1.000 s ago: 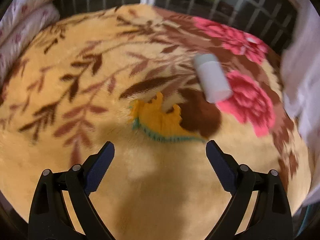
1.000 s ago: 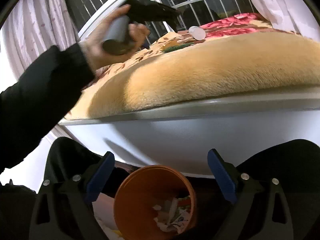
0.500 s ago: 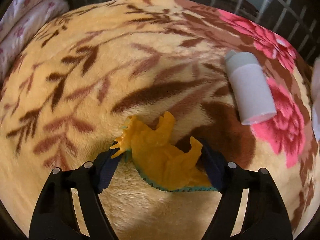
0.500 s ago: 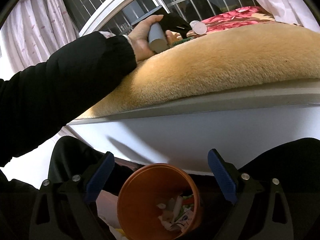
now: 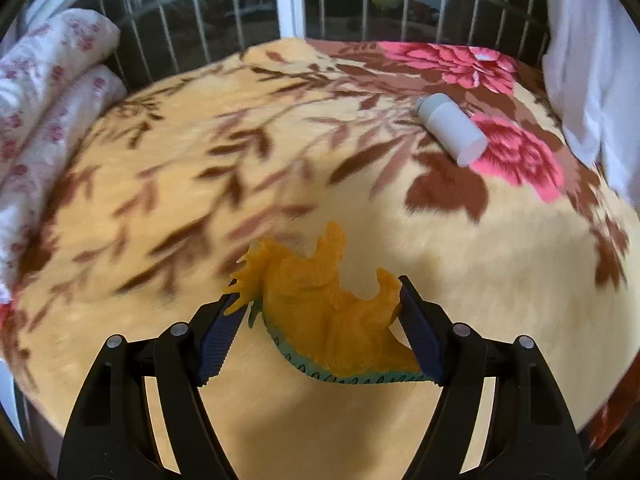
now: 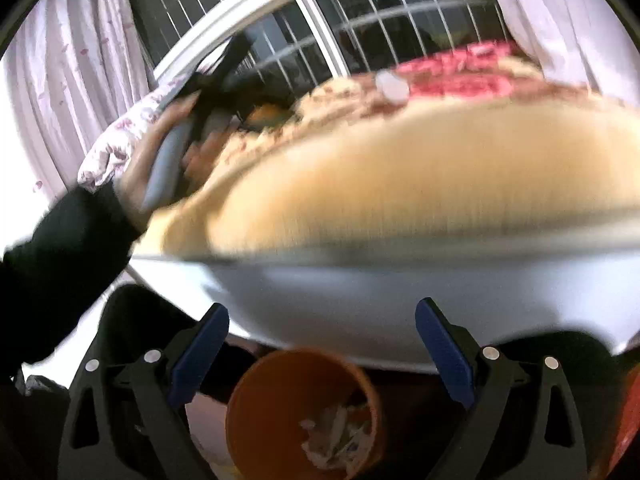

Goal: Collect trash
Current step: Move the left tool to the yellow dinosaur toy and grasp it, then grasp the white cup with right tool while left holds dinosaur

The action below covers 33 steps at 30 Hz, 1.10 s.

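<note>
My left gripper [image 5: 320, 320] clamps the orange dinosaur toy [image 5: 332, 312] low centre; my right gripper [image 6: 322, 354], open, hangs over the orange bin [image 6: 244, 412], ready.

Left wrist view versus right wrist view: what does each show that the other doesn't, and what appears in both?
Only the left wrist view shows the left gripper shut on the orange toy dinosaur, lifted just off the blanket. Only the right wrist view shows the open, empty right gripper above the orange bin holding scraps, and the person's left hand. Both show the blanket, the white bottle lying on it, and the barred window.
</note>
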Each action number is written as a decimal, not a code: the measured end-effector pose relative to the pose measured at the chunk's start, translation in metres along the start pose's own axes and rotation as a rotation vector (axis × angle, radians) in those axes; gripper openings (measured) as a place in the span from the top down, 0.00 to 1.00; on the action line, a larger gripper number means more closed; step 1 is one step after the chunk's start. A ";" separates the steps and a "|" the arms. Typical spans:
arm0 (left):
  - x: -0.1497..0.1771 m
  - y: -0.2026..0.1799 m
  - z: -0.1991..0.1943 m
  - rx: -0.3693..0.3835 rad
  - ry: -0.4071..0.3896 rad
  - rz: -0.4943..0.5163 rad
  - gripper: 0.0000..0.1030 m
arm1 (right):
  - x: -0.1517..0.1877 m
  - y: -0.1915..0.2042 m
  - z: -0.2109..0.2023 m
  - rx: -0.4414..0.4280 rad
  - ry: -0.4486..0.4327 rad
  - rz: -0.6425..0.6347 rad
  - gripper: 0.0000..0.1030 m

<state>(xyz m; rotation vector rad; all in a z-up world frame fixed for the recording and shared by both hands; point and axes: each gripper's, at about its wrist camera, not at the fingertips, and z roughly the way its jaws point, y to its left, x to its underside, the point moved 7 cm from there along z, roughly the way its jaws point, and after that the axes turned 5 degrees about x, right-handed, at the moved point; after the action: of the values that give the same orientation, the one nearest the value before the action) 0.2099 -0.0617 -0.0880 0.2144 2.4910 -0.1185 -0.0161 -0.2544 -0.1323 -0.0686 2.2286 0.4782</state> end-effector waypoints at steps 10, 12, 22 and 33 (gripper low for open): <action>0.056 0.047 -0.037 -0.047 -0.077 0.017 0.30 | -0.143 0.005 0.028 0.118 -0.063 -0.111 0.07; 0.060 0.049 -0.034 -0.046 -0.087 0.008 0.30 | -0.162 0.003 0.046 0.140 -0.056 -0.127 0.07; 0.061 0.046 -0.009 -0.025 -0.106 0.004 0.30 | -0.274 -0.035 0.183 0.318 0.099 -0.164 0.07; 0.058 0.047 -0.001 0.000 -0.108 -0.002 0.29 | -0.291 -0.075 0.311 0.425 0.413 -0.118 0.20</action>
<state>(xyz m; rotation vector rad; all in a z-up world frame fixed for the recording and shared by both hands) 0.1724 -0.0078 -0.1233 0.2001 2.3837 -0.1271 0.4160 -0.2438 -0.1173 -0.0802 2.6650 -0.0925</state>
